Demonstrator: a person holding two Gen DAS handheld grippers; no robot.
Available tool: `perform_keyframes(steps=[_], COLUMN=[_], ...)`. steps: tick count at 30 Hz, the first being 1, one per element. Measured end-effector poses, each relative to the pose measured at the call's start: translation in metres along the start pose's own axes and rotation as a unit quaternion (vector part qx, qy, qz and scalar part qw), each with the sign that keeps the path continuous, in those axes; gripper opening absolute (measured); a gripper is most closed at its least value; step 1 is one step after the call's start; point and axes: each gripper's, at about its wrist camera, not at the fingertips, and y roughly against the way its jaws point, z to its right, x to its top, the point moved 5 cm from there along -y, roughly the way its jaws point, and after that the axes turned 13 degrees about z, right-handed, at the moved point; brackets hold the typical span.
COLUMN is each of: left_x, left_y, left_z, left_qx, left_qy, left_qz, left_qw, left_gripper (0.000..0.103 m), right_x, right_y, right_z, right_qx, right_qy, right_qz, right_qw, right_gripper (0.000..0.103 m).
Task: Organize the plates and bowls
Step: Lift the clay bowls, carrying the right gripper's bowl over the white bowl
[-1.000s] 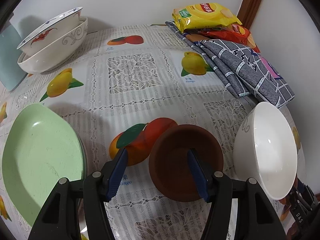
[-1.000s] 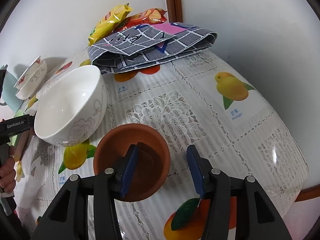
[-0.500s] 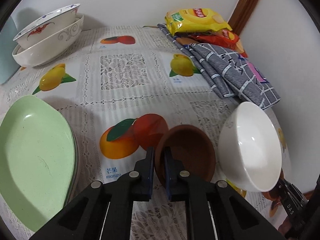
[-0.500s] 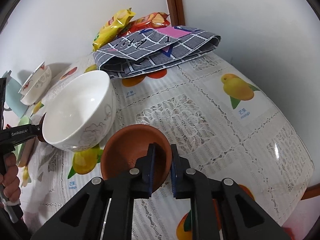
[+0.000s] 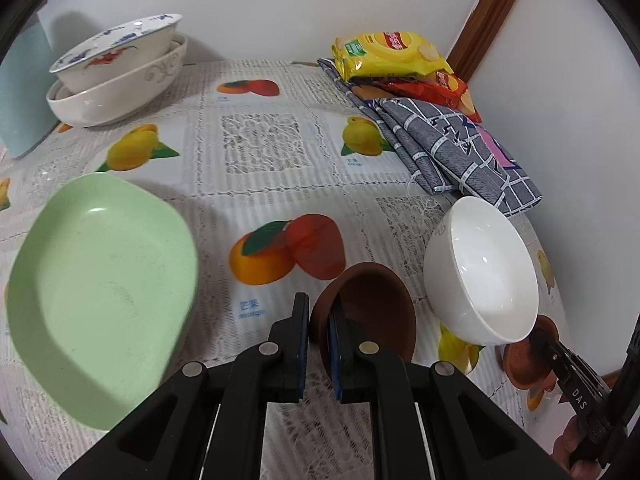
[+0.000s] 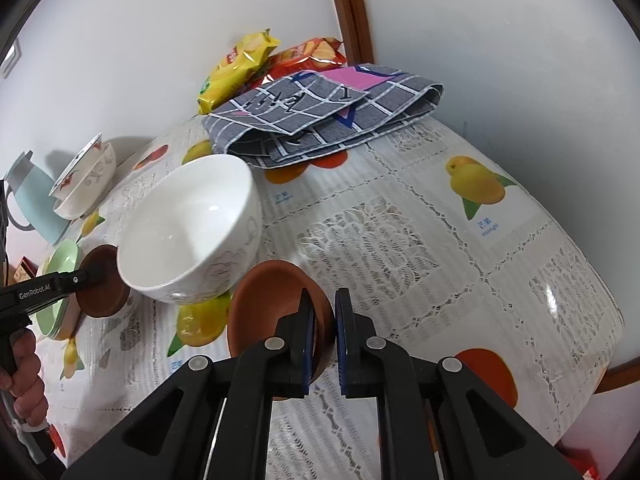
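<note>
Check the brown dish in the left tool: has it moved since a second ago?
Yes. The brown dish, clamped by its rim in the left tool, now tilts up off the tablecloth, clear of the printed orange-and-red fruit it overlapped.

Home dining corner, prob. a small flat. Desk (image 5: pixel 260 152) w/ plastic lace-print cover, fruit pics (mango, orange) & printed labels: typical household tablecloth. Far left: stacked china bowls (image 5: pixel 120 76), one w/ blue/red painted pattern, next to a pale blue jug (image 6: pixel 30 200). Far right, by the wall corner: snack bags (image 5: pixel 384 54), yellow & red crisps, on a folded grey check cloth (image 5: pixel 452 148). Near side: green plastic dish (image 5: pixel 100 284), white bowl (image 5: pixel 480 268), terracotta saucers (image 6: pixel 276 304). Plain white walls, brown wood trim (image 6: pixel 348 8) like a door frame. No lab or shop gear; everyday tableware & food only.
</note>
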Motion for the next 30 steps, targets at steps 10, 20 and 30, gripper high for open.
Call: perform_keyframes(steps=[10,20,30], left_x=[0.003,0.003,0.015], left_y=[0.024,0.047,0.075], left_z=[-0.010,-0.019,-0.029], left_qx=[0.003,0.008,0.011], left_qy=[0.009,0.017,0.021], left_qz=[0.016,0.027,0.050], left_qw=[0.9998,0.9995,0.9985], left_gripper=[0.009,0.009,0.009], right_x=[0.005,0.013,0.026], right_y=[0.018,0.040,0.062], right_z=[-0.012,-0.024,-0.037], right_qx=[0.001,0.002,0.006], right_qy=[0.002,0.005,0.008], right_qz=[0.011,0.026,0.045], right_qw=[1.000,1.000,0.999], right_gripper=[0.010,0.010,0.010])
